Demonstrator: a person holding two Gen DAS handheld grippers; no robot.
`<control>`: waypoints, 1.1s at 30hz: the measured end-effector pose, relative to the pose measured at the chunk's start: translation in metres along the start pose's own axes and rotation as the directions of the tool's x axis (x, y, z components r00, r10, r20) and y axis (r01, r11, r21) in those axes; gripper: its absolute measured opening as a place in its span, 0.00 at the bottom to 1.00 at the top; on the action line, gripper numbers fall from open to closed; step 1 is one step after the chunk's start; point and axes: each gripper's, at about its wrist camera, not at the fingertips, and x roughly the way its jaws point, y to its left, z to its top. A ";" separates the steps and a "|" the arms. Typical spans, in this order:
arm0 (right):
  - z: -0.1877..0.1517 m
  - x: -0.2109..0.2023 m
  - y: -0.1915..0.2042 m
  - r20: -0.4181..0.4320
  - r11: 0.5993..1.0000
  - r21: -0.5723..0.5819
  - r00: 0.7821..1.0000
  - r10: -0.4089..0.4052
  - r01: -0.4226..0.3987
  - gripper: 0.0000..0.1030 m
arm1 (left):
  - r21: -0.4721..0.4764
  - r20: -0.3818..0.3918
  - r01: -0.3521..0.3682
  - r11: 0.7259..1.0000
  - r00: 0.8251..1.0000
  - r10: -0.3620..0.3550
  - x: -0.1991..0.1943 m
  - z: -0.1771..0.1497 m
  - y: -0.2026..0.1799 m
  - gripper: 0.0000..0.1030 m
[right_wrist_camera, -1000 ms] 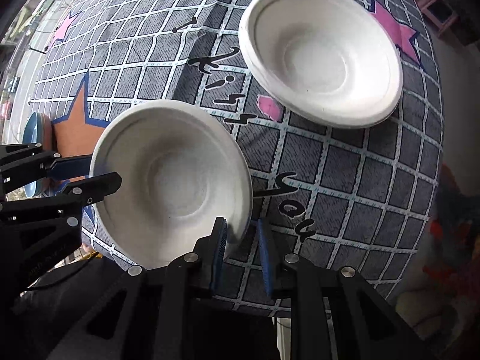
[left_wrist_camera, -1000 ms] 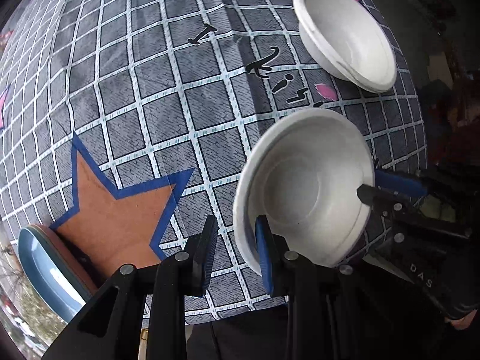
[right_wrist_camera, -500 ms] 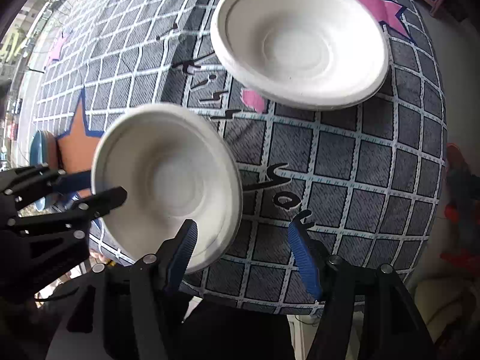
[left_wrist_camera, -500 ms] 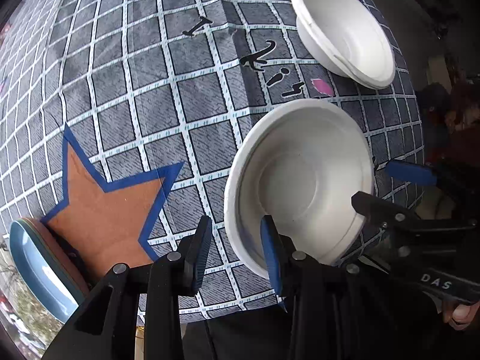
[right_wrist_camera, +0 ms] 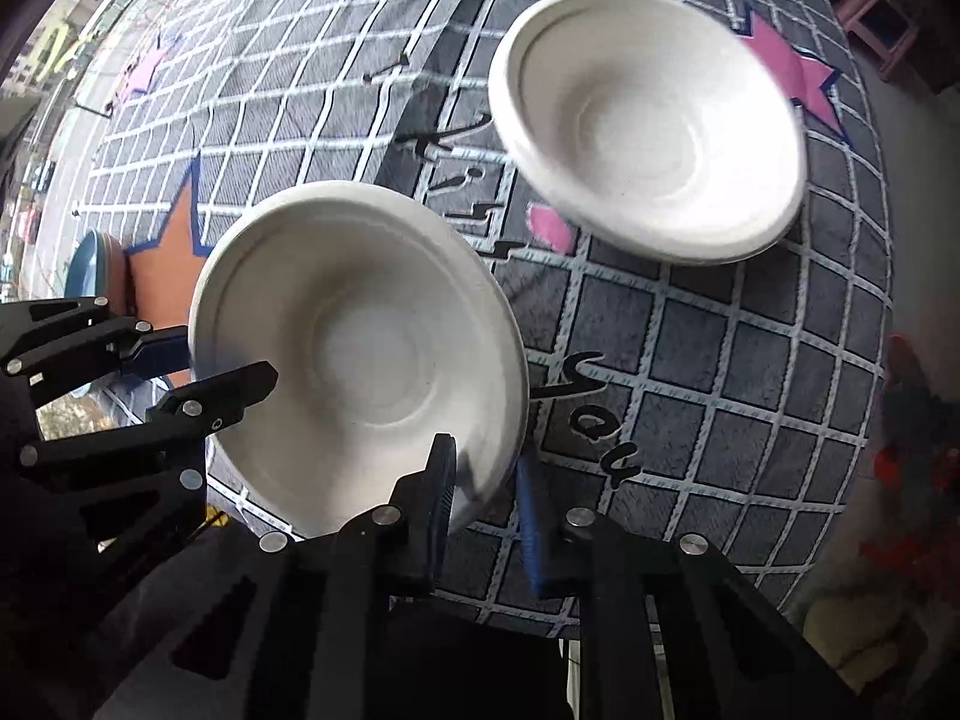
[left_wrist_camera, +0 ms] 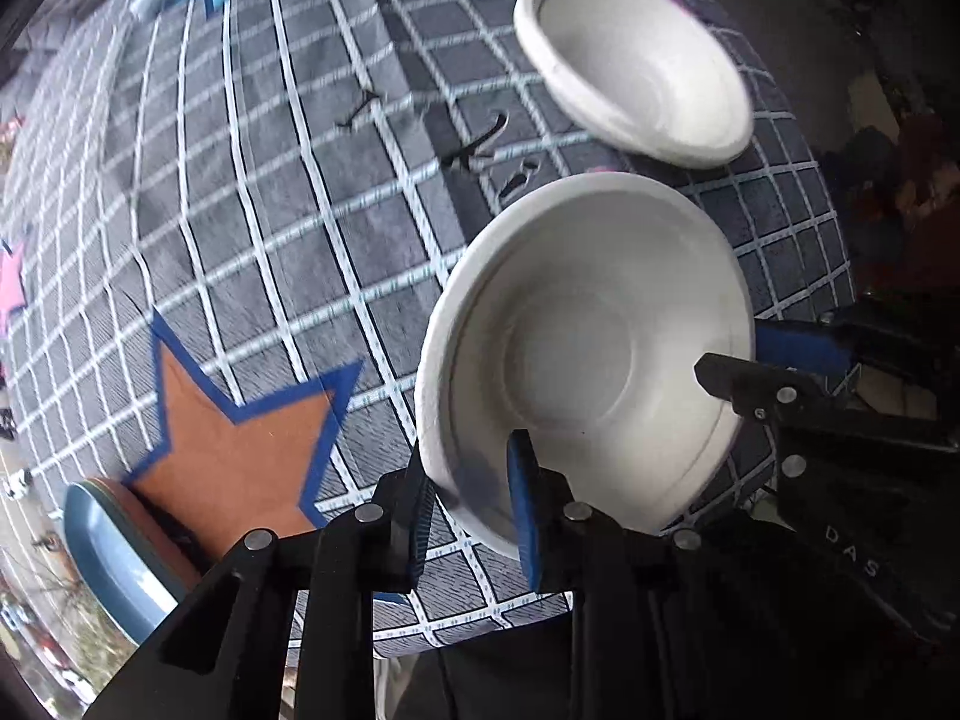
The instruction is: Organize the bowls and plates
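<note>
"DAS" in pale letters on the right tool (left_wrist_camera: 744, 360); black script "you" on the checked tablecloth (right_wrist_camera: 720, 360).

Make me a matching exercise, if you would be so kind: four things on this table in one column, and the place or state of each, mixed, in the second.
1. near white bowl
2. far white bowl
3. blue plate
4. orange star

A. printed on the cloth
B. at the table's edge
C. gripped at its rim
D. lying free beside a pink star

Pairs: 1-C, 2-D, 3-B, 4-A.
The jaws of the left claw and right claw have just been closing on the near bowl's rim.
</note>
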 end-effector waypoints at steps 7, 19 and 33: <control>0.002 -0.031 -0.023 0.056 1.000 0.028 0.998 0.008 -0.010 0.21 | 0.019 0.054 -0.024 1.000 0.998 0.023 -0.032 0.013 -0.002 0.25; -0.009 -0.085 -0.049 0.119 0.997 0.078 0.993 -0.006 -0.004 0.21 | 0.054 0.097 -0.045 0.998 0.995 0.040 -0.060 0.050 -0.015 0.25; 0.012 -0.109 -0.082 0.162 0.988 0.155 0.987 -0.002 -0.023 0.21 | 0.043 0.139 -0.036 0.998 0.990 0.030 -0.065 0.078 -0.017 0.25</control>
